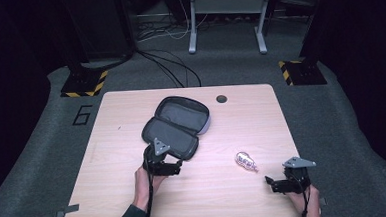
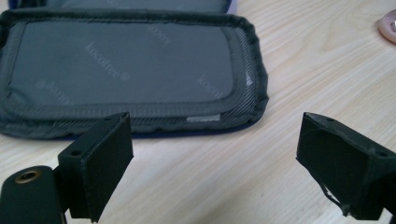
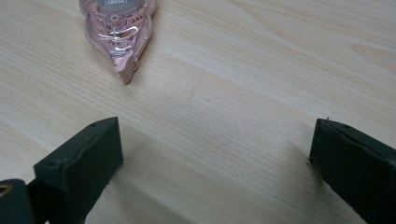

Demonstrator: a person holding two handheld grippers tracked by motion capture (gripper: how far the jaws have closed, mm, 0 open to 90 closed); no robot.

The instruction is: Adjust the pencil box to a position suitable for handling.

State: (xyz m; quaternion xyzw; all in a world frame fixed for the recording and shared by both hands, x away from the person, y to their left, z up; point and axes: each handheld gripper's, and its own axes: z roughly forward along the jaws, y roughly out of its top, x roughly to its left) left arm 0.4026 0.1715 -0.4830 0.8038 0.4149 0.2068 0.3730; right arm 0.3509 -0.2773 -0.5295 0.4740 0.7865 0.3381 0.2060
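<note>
An open dark zip pouch [image 1: 177, 125] with a grey lining lies flat at the middle of the wooden table [image 1: 115, 192]. My left gripper [image 1: 171, 164] hovers just in front of the pouch's near edge. In the left gripper view its jaws [image 2: 215, 158] stand wide apart with bare wood between them, and the pouch [image 2: 121, 65] is right ahead. A pink, clear correction tape dispenser [image 1: 246, 161] lies to the right of the pouch. My right gripper [image 1: 271, 182] sits near the front right corner, open [image 3: 215, 158], with the dispenser [image 3: 119, 28] a short way ahead and to the left.
A round cable hole [image 1: 221, 98] sits near the table's far edge. The pink dispenser's edge [image 2: 388, 25] peeks in at the top right of the left gripper view. Beyond the table, cables [image 1: 173, 64] and yellow-black striped bases [image 1: 84, 84] lie on the grey floor.
</note>
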